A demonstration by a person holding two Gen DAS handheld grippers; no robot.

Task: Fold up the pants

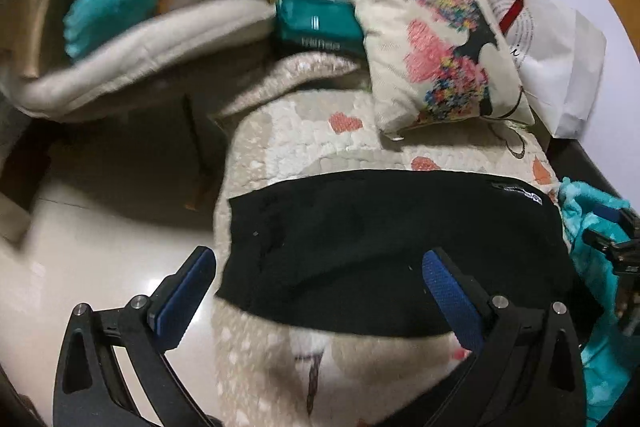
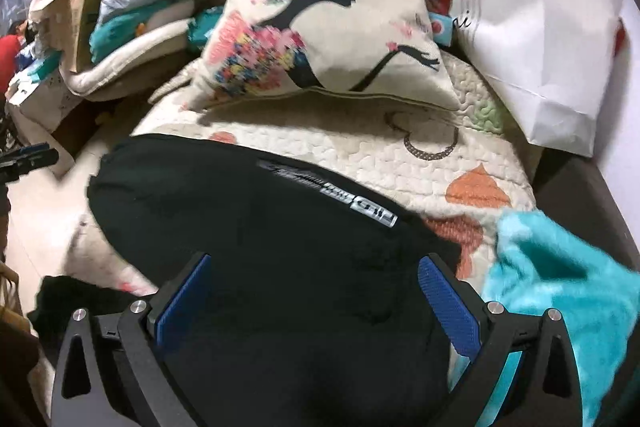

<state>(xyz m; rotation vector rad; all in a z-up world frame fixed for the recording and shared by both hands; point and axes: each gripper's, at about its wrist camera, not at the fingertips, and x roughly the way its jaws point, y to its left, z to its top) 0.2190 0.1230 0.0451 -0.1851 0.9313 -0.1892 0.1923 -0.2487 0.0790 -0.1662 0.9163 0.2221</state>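
The black pants (image 1: 380, 251) lie in a flat, folded-looking bundle on a cream quilt (image 1: 312, 139) printed with orange hearts. A small grey logo label shows on the pants in the right wrist view (image 2: 360, 205). My left gripper (image 1: 320, 267) is open and empty, hovering over the pants' near left edge. My right gripper (image 2: 316, 275) is open and empty above the pants (image 2: 260, 247) on their right side. The left gripper's tip shows at the far left of the right wrist view (image 2: 28, 159), and the right gripper at the right edge of the left wrist view (image 1: 616, 243).
A cream cushion with a colourful figure (image 2: 320, 27) leans at the quilt's far end beside a white paper bag (image 2: 540, 39). A turquoise fluffy cloth (image 2: 560, 291) lies right of the pants. Piled bedding and bags (image 1: 132, 27) stand at the far left; shiny floor (image 1: 100, 247) is on the left.
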